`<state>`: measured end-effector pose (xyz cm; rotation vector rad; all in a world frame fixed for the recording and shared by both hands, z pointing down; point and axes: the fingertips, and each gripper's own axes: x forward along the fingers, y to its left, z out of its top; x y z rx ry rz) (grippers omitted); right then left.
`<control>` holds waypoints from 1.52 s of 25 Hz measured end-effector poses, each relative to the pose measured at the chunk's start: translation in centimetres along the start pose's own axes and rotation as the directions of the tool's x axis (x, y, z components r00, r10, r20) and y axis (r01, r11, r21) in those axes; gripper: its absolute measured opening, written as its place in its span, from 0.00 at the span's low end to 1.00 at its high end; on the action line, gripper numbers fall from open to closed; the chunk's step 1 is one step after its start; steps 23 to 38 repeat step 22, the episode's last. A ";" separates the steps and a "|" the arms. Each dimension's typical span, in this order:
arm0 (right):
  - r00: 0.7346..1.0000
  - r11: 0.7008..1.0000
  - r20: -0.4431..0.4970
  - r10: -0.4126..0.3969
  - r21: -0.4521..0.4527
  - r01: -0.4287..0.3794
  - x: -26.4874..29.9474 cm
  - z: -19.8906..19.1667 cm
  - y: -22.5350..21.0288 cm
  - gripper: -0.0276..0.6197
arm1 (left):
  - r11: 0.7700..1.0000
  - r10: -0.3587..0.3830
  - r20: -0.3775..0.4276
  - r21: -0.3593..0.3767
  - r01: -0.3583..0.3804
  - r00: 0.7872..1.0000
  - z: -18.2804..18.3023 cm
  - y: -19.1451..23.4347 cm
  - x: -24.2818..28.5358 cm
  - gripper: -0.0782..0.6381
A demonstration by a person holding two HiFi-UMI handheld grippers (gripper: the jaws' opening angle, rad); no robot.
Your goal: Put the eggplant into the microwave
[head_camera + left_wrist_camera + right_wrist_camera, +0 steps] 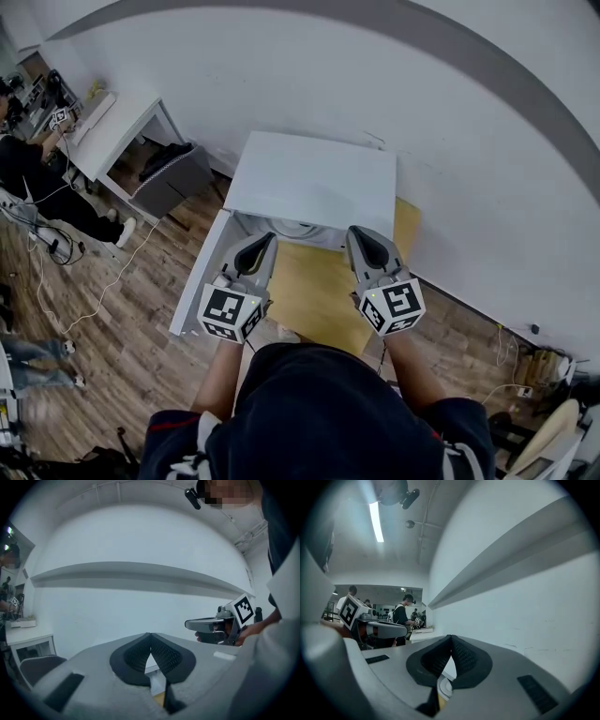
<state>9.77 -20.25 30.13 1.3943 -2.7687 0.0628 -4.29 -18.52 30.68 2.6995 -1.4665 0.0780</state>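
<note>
The left gripper (264, 240) and right gripper (362, 234) are held level, side by side: grey shells, ribbed black pads (136, 656), both sets of jaws pressed together on nothing. The boxy white microwave (309, 178) sits just below their tips, its door (195, 286) open.

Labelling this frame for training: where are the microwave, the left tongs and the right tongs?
microwave (314, 178), head view, on its white top panel.
left tongs (269, 240), head view, at the closed tips.
right tongs (357, 233), head view, at the closed tips.
</note>
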 end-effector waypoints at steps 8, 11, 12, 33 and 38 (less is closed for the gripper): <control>1.000 1.000 0.006 -0.002 -0.004 0.002 0.1 0.2 -0.5 0.06 | 0.999 0.029 0.020 -0.017 -0.029 0.999 0.4 0.1 -0.1 0.13; 1.000 1.000 0.007 -0.004 -0.001 0.004 0.1 0.2 -0.5 0.06 | 0.999 0.037 0.021 -0.007 -0.037 0.999 0.4 0.2 -0.3 0.13; 1.000 1.000 0.006 -0.005 0.001 0.005 0.1 0.2 -0.6 0.06 | 0.999 0.039 0.023 -0.004 -0.039 0.999 0.5 0.1 -0.3 0.13; 1.000 1.000 -0.007 -0.002 0.001 0.002 0.5 -0.4 -0.1 0.06 | 0.999 0.048 0.026 0.006 -0.048 0.999 0.5 0.1 -0.7 0.13; 1.000 1.000 -0.007 -0.002 0.001 0.002 0.5 -0.4 -0.1 0.06 | 0.999 0.048 0.026 0.006 -0.048 0.999 0.5 0.1 -0.7 0.13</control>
